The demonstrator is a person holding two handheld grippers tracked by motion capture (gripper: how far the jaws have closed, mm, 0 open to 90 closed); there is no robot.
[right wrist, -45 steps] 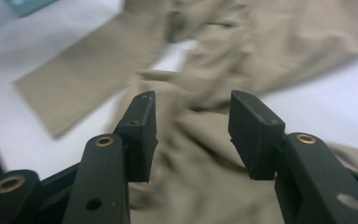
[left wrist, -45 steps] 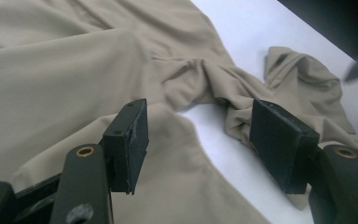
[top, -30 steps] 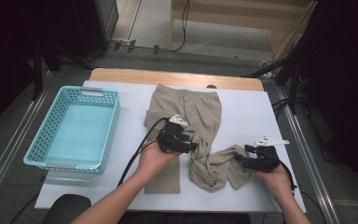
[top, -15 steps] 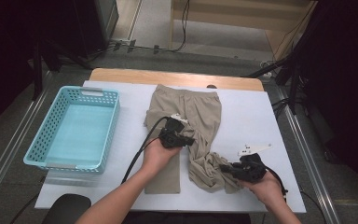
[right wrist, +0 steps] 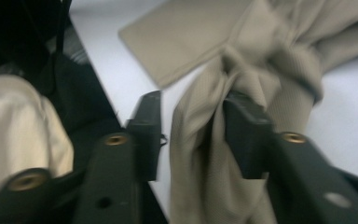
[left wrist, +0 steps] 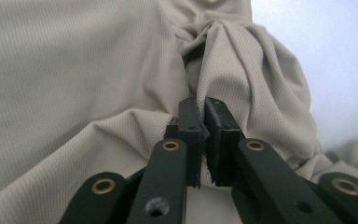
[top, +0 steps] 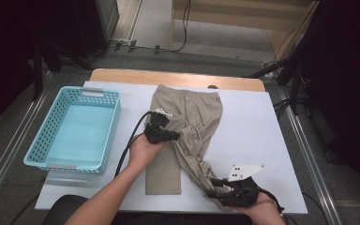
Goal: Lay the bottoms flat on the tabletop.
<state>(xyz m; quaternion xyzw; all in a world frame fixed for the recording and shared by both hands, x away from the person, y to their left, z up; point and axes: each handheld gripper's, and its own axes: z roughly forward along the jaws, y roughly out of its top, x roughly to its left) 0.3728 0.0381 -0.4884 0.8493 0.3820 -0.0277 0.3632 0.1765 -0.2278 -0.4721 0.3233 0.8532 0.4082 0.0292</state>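
Observation:
Beige trousers [top: 187, 105] lie on the white table [top: 253, 122], waistband at the back. One leg lies flat toward the front; the other runs crumpled and diagonal to the front right. My left gripper [top: 168, 135] rests at the crotch; in its own view [left wrist: 204, 105] the jaws have closed and just eased a hair apart, pinching a thin fold of cloth [left wrist: 74, 70]. My right gripper [top: 214, 188] is at the front edge. Its jaws [right wrist: 193, 100] have just been opening and stand apart, with the bunched leg end [right wrist: 270, 51] loose between them.
A turquoise plastic basket [top: 111, 129] stands at the left of the table. A wooden board [top: 178, 77] shows along the back edge. The right gripper hangs partly over the table's front edge, with dark floor below.
The right hand has come toward the front edge and a little left, drawing the crumpled leg out longer, and its jaws have spread. The left gripper has shifted slightly and closed on the cloth.

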